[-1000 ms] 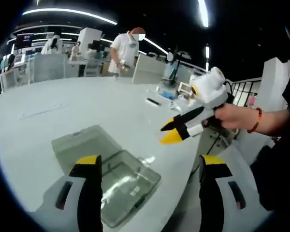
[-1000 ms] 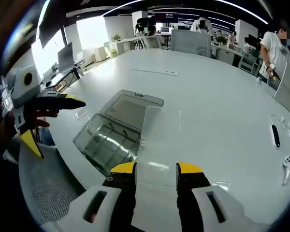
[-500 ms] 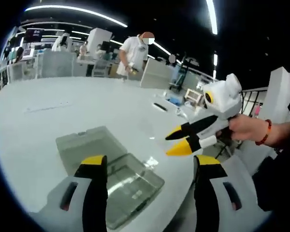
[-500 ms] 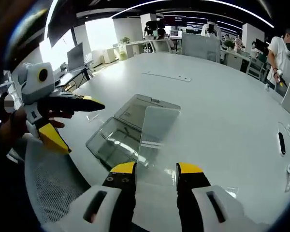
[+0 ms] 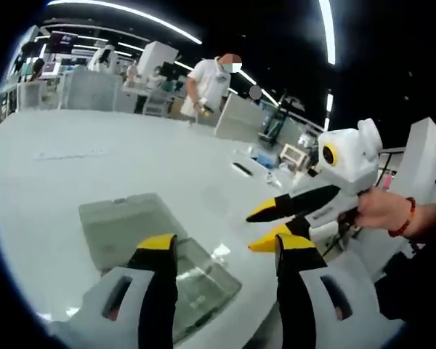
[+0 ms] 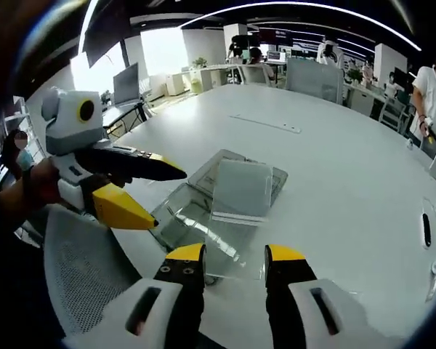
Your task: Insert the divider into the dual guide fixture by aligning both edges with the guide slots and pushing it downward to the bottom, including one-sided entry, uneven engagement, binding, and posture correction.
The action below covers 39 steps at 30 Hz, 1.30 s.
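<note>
Right gripper view: I count one clear divider [image 6: 241, 190], pinched upright between my right gripper's [image 6: 234, 256] jaws, its far edge hanging just above the one transparent fixture [image 6: 203, 211] on the white table [image 6: 334, 174]. The fixture's two trays look empty (glare makes that hard to judge). My left gripper [image 5: 221, 249], jaws parted and grasping nothing, hovers beside the fixture [image 5: 127, 225].
</note>
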Tool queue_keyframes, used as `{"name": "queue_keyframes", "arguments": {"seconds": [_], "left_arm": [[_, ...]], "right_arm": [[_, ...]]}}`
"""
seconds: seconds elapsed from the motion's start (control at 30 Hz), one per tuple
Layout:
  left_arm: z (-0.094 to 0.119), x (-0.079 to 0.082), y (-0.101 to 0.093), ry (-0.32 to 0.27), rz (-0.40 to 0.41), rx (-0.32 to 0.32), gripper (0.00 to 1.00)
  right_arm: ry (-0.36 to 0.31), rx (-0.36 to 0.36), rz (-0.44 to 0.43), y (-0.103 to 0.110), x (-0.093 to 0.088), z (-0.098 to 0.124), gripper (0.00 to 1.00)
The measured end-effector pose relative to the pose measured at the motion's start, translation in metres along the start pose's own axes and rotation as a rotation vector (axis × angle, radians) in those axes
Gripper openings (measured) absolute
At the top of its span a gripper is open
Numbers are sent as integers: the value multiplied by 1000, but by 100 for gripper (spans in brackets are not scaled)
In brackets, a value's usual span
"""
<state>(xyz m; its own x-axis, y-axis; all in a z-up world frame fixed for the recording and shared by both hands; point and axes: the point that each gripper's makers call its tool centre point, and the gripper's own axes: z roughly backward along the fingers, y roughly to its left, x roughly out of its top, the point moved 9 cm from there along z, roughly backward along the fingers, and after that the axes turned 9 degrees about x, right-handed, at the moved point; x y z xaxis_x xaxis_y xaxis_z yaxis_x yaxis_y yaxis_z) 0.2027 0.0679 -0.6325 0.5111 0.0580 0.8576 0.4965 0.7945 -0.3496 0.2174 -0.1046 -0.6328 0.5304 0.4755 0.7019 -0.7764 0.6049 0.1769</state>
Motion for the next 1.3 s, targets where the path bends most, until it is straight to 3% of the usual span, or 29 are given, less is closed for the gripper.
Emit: {"name": "queue_keyframes", "arguments": {"seconds": [0.23,0.43,0.57,0.87,1.03,1.3], "left_arm": [[-3,2,5,-14,34,30,42],[-6,1,6,-11,109,31,36],[-8,-1,9,11,124,45,30],[-7,1,17,1,249,54,17],[-8,2,19,-16,343,36,11],[-8,-2,21,-37,415,-3,5]], "right_arm": [[1,31,24,12,1,-6,28],[6,46,37,16,3,-9,28],[5,53,49,18,5,-9,28],[2,68,68,24,6,-10,28],[-5,71,77,26,8,-10,28],[-16,84,89,28,11,-10,28]]}}
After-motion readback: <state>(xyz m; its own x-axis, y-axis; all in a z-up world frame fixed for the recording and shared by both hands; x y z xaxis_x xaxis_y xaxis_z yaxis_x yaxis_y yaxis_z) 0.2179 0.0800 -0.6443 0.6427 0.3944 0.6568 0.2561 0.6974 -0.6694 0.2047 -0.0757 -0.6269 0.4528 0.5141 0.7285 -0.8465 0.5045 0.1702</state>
